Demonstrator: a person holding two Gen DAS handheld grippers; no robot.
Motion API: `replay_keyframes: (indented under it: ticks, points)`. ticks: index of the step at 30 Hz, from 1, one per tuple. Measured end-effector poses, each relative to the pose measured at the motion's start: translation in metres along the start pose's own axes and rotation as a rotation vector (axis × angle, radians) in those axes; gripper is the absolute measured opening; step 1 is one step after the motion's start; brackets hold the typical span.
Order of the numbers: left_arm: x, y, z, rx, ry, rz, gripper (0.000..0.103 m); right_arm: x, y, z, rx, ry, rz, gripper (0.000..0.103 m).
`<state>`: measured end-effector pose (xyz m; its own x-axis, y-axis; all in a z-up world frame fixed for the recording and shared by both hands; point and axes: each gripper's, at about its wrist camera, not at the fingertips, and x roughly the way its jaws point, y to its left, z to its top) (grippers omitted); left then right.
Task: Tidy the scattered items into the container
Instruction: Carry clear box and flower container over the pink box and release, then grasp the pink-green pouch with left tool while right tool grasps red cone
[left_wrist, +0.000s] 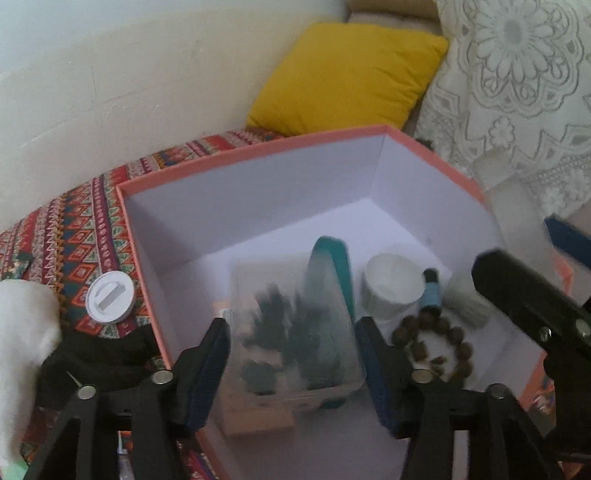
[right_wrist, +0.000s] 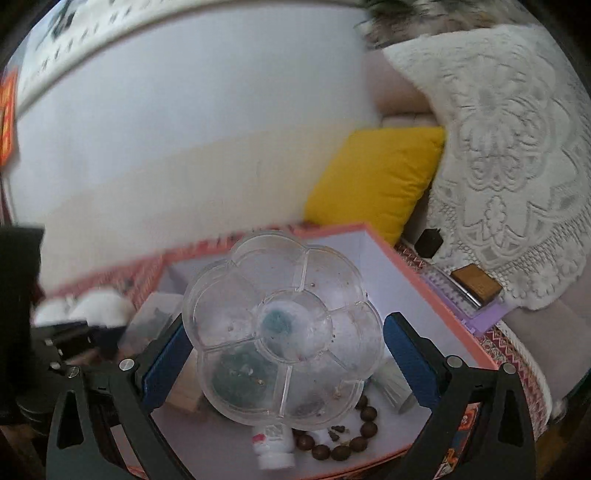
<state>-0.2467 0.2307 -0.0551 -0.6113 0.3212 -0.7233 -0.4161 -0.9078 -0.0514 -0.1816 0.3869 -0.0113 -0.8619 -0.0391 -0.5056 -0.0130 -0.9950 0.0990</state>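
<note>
Patterned red cloth (left_wrist: 81, 236) over the surface, against a pale wall; yellow cushion (left_wrist: 347, 77) and white lace throw (left_wrist: 517, 92) behind. Salmon-rimmed open box (left_wrist: 236, 155) with white interior on the cloth. Inside: clear rectangular case (left_wrist: 288, 332) of dark bits, teal-edged item (left_wrist: 332, 258) leaning over it, white cup (left_wrist: 391, 288), small blue tube (left_wrist: 431, 291), brown bead bracelet (left_wrist: 436, 343). White round lid (left_wrist: 110, 297) outside, just beside the box's left wall.

Left gripper (left_wrist: 295, 365) spread wide over the box, straddling the clear case; contact with it impossible to tell. Right gripper (right_wrist: 284, 354) also spread, with a clear flower-shaped compartment tray (right_wrist: 282, 325) between its blue pads (right_wrist: 164, 365), above the box; left pad seemingly at the tray's edge, right pad apart, firm hold not clear.

Much blurred: objects at the left of the right wrist view smeared. Tray hiding most of the box floor; white bottle (right_wrist: 273, 448) partly visible beneath it.
</note>
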Motion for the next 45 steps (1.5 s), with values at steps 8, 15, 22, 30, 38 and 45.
replay_keyframes:
  ticks: [8, 15, 22, 30, 38, 45]
  points:
    - [-0.036, 0.037, -0.004, -0.104, -0.106, -0.003, 0.095, -0.007, 0.020, 0.004, -0.029, -0.065, 0.002, 0.103]
    - [-0.080, 0.082, -0.020, -0.211, -0.131, 0.051, 0.095, -0.015, 0.042, 0.011, -0.037, -0.086, 0.012, 0.103]
    - [-0.132, 0.147, -0.084, -0.276, -0.113, 0.201, 0.095, -0.035, 0.114, 0.006, -0.127, -0.118, 0.122, 0.103]
    - [-0.160, 0.247, -0.185, -0.356, -0.011, 0.369, 0.095, -0.006, 0.223, -0.021, -0.179, 0.091, 0.334, 0.103]
    - [-0.111, 0.299, -0.223, -0.454, 0.096, 0.275, 0.095, 0.070, 0.302, -0.100, -0.269, 0.507, 0.245, 0.103]
    - [-0.049, 0.308, -0.204, -0.566, 0.136, 0.146, 0.095, 0.106, 0.311, -0.138, -0.324, 0.642, 0.164, 0.103]
